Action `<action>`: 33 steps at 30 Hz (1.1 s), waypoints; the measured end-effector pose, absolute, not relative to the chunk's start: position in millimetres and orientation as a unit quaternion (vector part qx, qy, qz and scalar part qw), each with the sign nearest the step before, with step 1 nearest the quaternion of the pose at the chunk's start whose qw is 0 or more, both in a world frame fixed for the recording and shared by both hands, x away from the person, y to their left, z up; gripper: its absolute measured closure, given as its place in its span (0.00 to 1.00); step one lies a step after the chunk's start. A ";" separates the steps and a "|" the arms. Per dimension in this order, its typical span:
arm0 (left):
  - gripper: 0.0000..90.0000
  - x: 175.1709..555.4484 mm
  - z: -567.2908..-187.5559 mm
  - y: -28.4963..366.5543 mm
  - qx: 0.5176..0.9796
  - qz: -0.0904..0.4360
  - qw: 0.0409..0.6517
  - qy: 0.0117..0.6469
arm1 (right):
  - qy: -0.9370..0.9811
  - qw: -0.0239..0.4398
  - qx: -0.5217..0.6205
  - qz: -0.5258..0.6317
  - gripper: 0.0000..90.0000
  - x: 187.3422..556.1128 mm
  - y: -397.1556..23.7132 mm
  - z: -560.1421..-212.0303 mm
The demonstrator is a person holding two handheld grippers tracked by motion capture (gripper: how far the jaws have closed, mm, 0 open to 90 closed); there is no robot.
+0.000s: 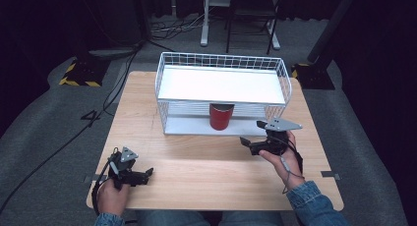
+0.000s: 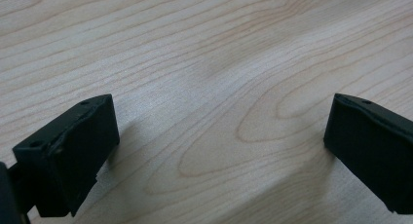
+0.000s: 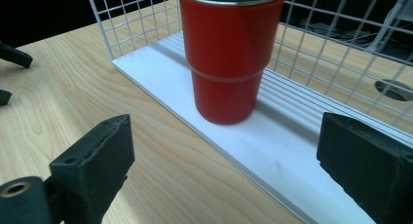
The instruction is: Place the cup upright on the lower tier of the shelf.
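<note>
A red metal cup (image 1: 221, 116) stands upright on the lower white shelf (image 1: 187, 124) of a white wire rack (image 1: 169, 71), near its front edge. My right gripper (image 1: 252, 132) is held just to the right of the cup and in front of the rack. In the right gripper view the cup (image 3: 229, 53) stands ahead, beyond the right gripper (image 3: 226, 136), whose jaws are open with nothing between them. My left gripper (image 1: 146, 175) rests near the table's front left corner. The left gripper (image 2: 221, 131) is open over bare wood.
The rack fills the back half of the wooden table (image 1: 206, 177), and its upper white shelf (image 1: 221, 86) overhangs the cup. Cables (image 1: 49, 157) trail over the grey floor on the left. Stand bases with yellow-black tape (image 1: 78, 76) and a white frame's legs (image 1: 204, 37) stand behind the table.
</note>
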State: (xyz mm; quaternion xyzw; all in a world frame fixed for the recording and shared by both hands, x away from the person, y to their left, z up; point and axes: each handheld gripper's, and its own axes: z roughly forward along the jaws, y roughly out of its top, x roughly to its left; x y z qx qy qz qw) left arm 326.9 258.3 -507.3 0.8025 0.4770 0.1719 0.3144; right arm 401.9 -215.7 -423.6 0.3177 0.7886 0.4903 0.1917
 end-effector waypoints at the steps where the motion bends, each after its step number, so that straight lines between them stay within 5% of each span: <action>1: 0.00 326.9 -507.4 258.2 0.802 0.172 0.315 0.478 | 0.788 0.192 0.318 0.491 0.08 400.7 -218.2 -422.5; 33: 0.00 327.2 -507.2 258.0 0.803 0.171 0.315 0.477 | 0.811 0.170 0.381 0.410 0.13 369.2 -300.9 -436.5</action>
